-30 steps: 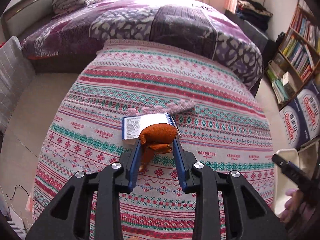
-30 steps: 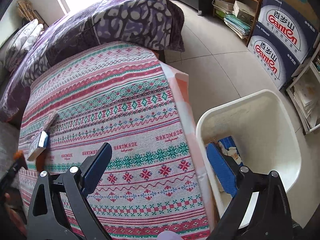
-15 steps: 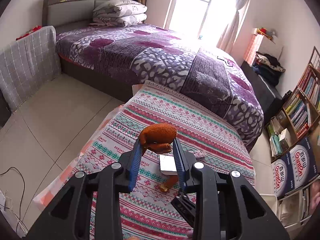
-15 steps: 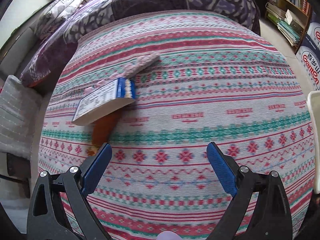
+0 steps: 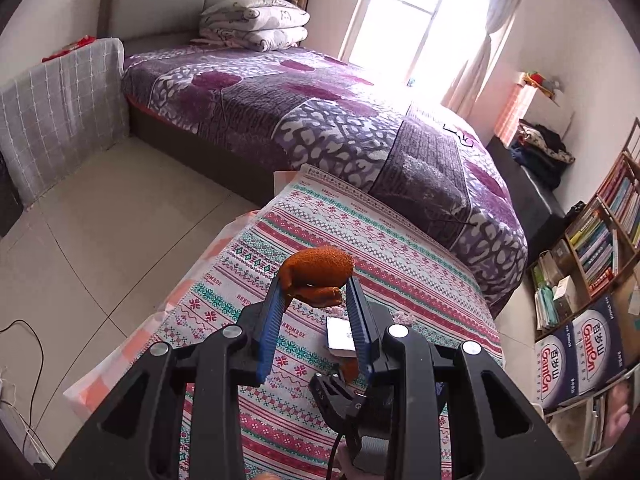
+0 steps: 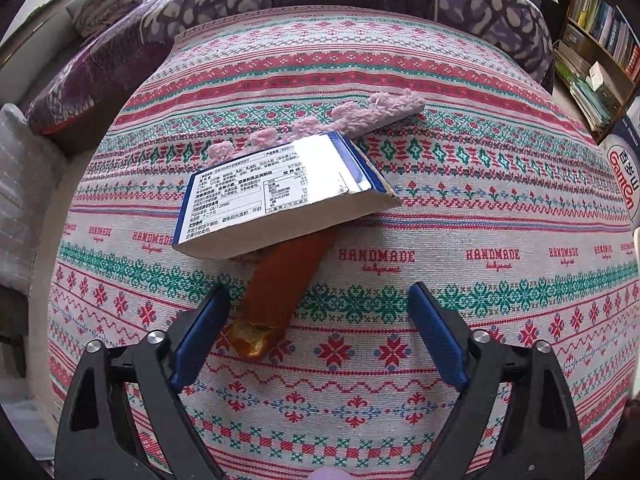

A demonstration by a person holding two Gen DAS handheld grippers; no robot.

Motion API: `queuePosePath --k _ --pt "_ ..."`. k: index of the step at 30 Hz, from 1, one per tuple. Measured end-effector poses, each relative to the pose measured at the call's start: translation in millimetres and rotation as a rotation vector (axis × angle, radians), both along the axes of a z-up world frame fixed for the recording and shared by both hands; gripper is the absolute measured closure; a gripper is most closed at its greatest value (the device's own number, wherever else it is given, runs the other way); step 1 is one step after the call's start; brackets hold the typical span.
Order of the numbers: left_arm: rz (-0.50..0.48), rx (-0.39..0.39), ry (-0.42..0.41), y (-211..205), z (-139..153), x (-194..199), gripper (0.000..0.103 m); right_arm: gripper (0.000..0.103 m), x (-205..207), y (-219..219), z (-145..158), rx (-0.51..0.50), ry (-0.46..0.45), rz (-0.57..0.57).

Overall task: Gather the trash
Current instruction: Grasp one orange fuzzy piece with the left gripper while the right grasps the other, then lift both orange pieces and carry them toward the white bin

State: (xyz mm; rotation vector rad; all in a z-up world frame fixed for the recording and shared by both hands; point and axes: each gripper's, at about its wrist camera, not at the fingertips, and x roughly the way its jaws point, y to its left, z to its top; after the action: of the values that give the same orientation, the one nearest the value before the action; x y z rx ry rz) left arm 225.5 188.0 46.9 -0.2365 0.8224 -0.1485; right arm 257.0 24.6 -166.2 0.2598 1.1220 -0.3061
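The left gripper (image 5: 316, 294) holds an orange scrap (image 5: 318, 274) tight between its 2 blue pads. 1 second ago it held the scrap low over the patterned cloth (image 5: 400, 256), close to the box. Now it is high up, and the left wrist view takes in the bed (image 5: 304, 120), the floor (image 5: 100, 236) and the window (image 5: 424, 12).

The right gripper (image 6: 318, 312) was over a white bin beside the table 1 second ago, with its jaws very wide. Now it hangs over the cloth, and the bin is out of its view. Its jaws have just been closing a bit, but they are not pressing on anything. An orange strip (image 6: 286, 276) lies on the cloth, and its near end is just beside the left pad. The far end of the strip goes under a blue and white box (image 6: 280, 196). The box lies tilted on top of it. A pink fuzzy strip (image 6: 360, 116) lies behind the box and touches its far edge.

In the right wrist view the cloth is bare in front of the right pad and out to the right side. The far edge of the cloth meets the bed. In the left wrist view the left edge of the cloth drops to bare floor tiles.
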Motion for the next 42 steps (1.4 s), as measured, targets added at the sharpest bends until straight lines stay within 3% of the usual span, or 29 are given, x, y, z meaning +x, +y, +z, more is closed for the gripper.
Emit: queuePosePath --k 4,5,13,34,42 --pt "-0.003 0.012 0.008 -3.5 -3.4 0.6 0.071 0.075 -3.9 -23.5 1.7 0.058 -0.005 -0.002" --pt "-0.005 0.016 0.010 -5.1 -4.5 0.6 0.071 0.080 -5.7 -31.5 1.7 0.100 -0.007 0.002" --pt "-0.029 0.063 0.030 -25.6 -16.4 1.2 0.071 0.081 -35.9 -80.6 10.4 0.144 -0.019 0.012" --pt "-0.184 0.258 0.035 -122.1 -52.5 -18.3 0.071 0.081 -103.4 -176.2 83.1 0.043 -0.184 -0.029" --pt "-0.177 0.278 0.029 -142.8 -64.2 -25.3 0.071 0.081 -123.3 -204.2 92.3 0.012 -0.237 -0.081"
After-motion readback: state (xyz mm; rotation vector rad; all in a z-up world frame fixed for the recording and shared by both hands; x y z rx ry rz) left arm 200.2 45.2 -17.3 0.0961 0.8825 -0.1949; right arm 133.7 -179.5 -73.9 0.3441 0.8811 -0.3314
